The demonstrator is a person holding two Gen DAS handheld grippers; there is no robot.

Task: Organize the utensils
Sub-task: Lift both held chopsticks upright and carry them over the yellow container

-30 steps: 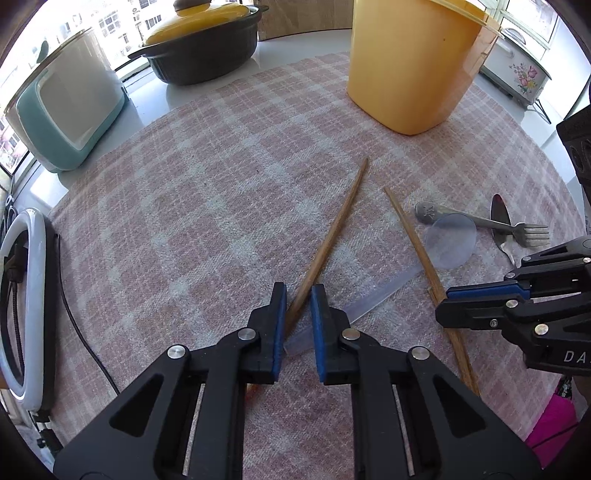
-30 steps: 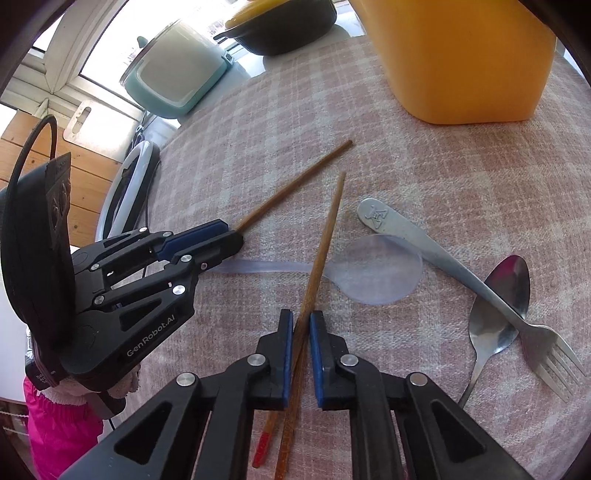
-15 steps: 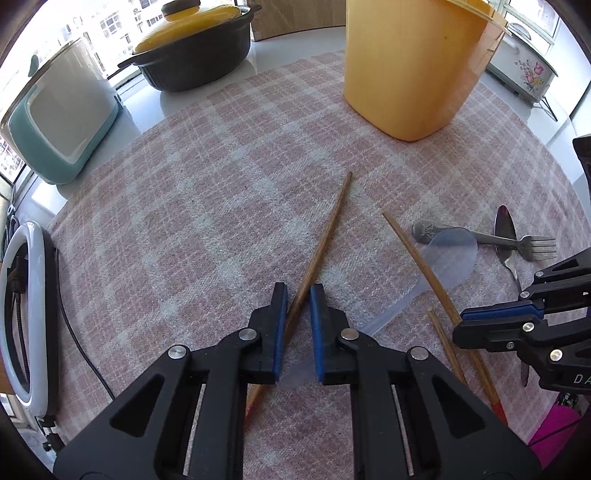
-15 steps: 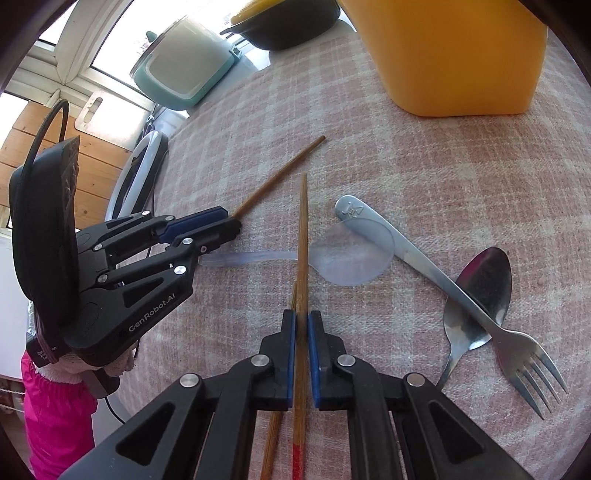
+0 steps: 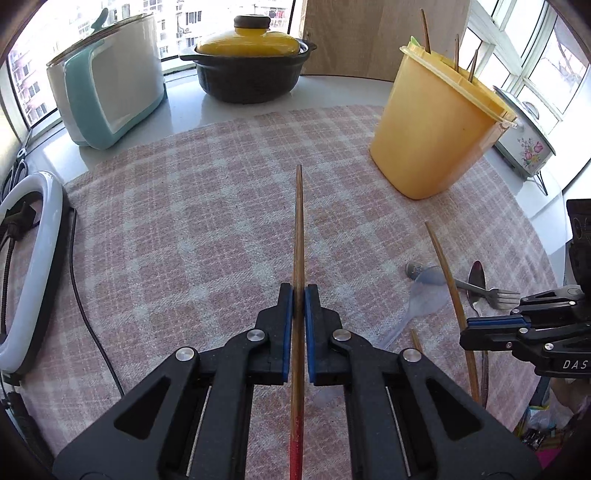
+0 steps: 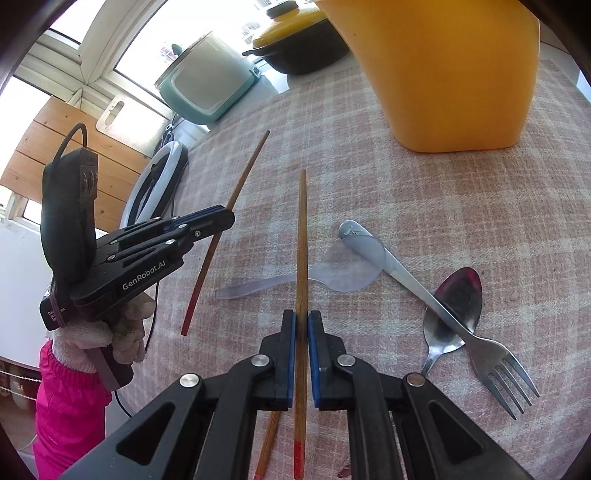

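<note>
The left claw (image 5: pixel 299 291) is closed on a brown wooden chopstick with a red end (image 5: pixel 298 236), its jaws having just drawn in on it. The stick runs straight between the blue pads (image 5: pixel 287 332), its thin tip pointing ahead toward the tall yellow plastic utensil bucket (image 5: pixel 436 125) and its red end trailing back under the claw. In the right wrist view this stick hangs clear of the pink checked cloth (image 6: pixel 480 221), well left of the bucket.

The right claw (image 6: pixel 302 325) is likewise clamped shut on a second brown wooden chopstick with a red end (image 6: pixel 301 240) — gripped along its length between the pads, tip pointing toward the bucket, red end below the claw. A third wooden chopstick (image 6: pixel 271 439) lies on the cloth just beside it, mostly hidden under the claw.

Nearer than the bucket, on the cloth, lies a clear plastic spoon (image 6: pixel 332 278), its bowl touching the handle of a steel fork (image 6: pixel 443 314). The fork crosses over a steel spoon (image 6: pixel 452 314).

Thin sticks (image 5: pixel 426 29) stand up out of the bucket's rim. Left of the bucket on the white bench (image 5: pixel 332 90) stand a black pot with a yellow lid (image 5: pixel 251 62) and — further left — a teal and white cooker (image 5: pixel 107 85).
</note>
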